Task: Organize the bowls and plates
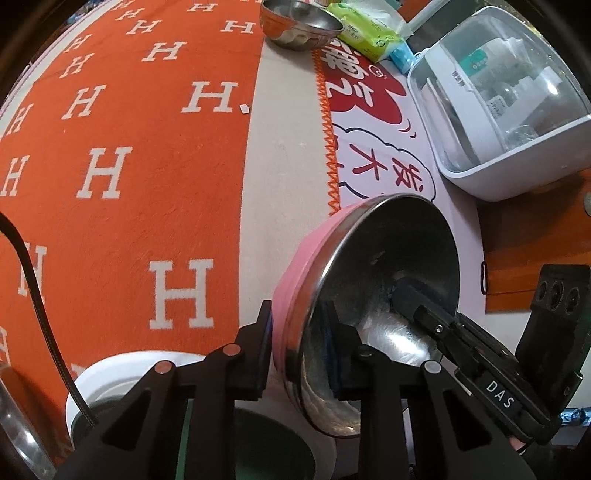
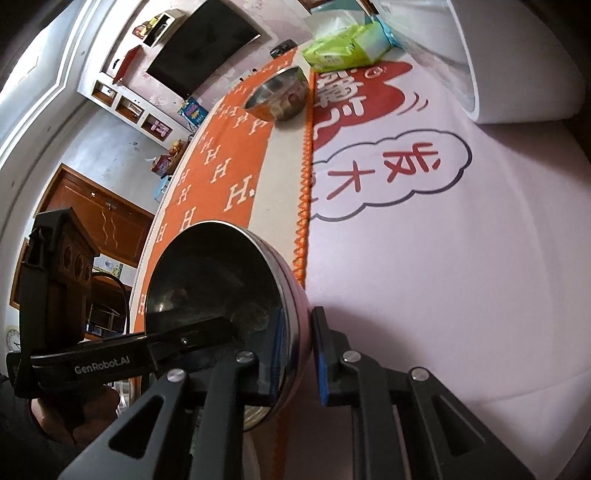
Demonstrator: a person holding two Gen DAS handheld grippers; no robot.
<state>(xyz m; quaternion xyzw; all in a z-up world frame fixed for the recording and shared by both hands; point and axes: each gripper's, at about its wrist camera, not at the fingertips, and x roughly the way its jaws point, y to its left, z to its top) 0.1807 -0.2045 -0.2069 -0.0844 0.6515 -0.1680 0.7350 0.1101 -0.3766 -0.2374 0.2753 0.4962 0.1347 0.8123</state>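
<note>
Both tools pinch one pink steel bowl (image 1: 369,295) by opposite rims, holding it tilted above the counter: left tool (image 1: 299,354) on one wall, right tool (image 2: 299,354) on the other. Open orange blanket (image 1: 110,166) spreads leftward. A second steel bowl (image 1: 301,24) sits far off beside a tissue pack (image 1: 365,33). What looks like a white-rimmed bowl (image 1: 122,373) hides under the left tool.

- Left wrist view: looks forward along its fingers, low and close over the orange blanket (image 1: 110,166), facing the far steel bowl (image 1: 299,24).
- Right wrist view: close, tilted, faces along the pink cloth (image 2: 443,277) toward the room wall.
- Shared: pink-sided bowl (image 1: 369,295) (image 2: 221,288), far steel bowl (image 2: 277,94), green packet (image 1: 365,31) (image 2: 340,50).
</note>
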